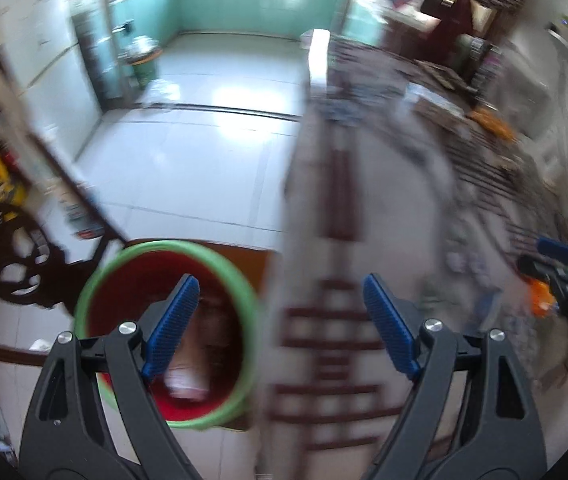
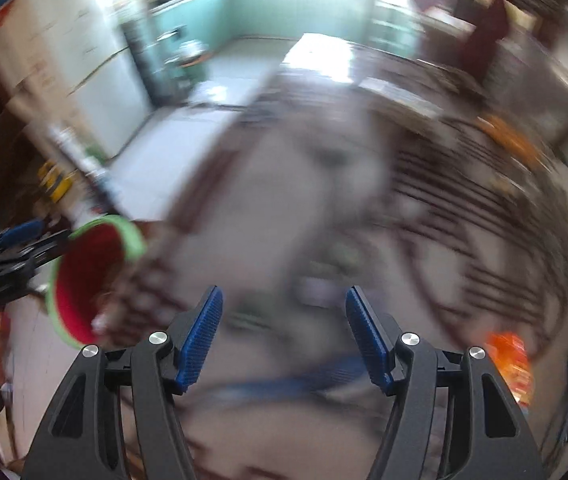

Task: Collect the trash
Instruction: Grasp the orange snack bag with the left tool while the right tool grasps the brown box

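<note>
We could read no writing anywhere; blur smeared everything. At left, the red bin (image 1: 204, 344) with its green rim stood on the floor beside the patterned cloth (image 1: 339, 360), pale scraps dim inside. The left gripper (image 1: 280, 320) hung over its edge, fingers wide apart, empty. Further right, the right gripper (image 2: 282, 332) hovered over the cloth, fingers apart, empty. An orange wrapper (image 2: 509, 364) lay beside it. Open tiled floor (image 1: 188, 152) stretched beyond.

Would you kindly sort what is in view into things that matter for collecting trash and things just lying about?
For the job:
red bin with green rim
orange wrapper
left hand-held gripper, open, empty
right hand-held gripper, open, empty

Lying about:
patterned table cover
white refrigerator
</note>
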Tool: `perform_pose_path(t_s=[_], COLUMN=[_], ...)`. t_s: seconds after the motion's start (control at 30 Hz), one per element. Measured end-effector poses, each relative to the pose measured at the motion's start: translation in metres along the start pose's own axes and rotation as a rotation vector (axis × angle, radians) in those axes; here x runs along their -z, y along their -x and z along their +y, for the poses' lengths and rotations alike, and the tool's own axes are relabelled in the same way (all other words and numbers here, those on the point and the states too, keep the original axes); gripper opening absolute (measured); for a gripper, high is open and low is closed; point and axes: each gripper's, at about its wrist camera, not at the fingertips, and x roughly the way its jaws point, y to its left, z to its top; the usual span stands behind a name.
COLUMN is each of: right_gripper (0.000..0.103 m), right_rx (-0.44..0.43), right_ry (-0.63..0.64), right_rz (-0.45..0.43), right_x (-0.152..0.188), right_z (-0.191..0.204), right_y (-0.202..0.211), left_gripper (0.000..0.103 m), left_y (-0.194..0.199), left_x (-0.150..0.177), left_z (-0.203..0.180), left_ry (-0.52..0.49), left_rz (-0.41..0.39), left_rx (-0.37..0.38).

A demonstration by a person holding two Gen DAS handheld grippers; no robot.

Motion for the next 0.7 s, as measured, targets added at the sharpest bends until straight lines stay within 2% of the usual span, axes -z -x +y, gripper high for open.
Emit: perform_pose_path(t_s=[0.17,0.33,0.47,0.57,0.7], right_gripper=[0.062,0.062,0.062,0.062,0.063], right_rx=[0.113,0.17,0.183,0.16,0.098], right_ry=[-0.039,-0.02,0.0,0.006,0.023], right_rz=[-0.002,-0.021,-0.034,-0.031,-0.018], right_x=[0.011,0.013,0.001,-0.011,-0.029], right_z=[-0.112,-0.204,-0.271,-0.305,-0.325], right_y=[0.016,0.028,0.028,0.021,-0.003], left_gripper=[0.083,0.089,0.09,0.091,0.092], left_y=[-0.009,-0.039,-0.069,-0.086,-0.11], left_x=[-0.003,0.002,0.01,0.016,0.029], left_z=[-0.11,-0.24,-0.32,-0.358,-0.395], left_ry=[-0.107,-0.211,-0.245,-0.249,-0.266], left_rz=[0.029,0.126,0.194,0.238,0.322], left_rx=[0.171,0.354,0.417,0.434,0.424])
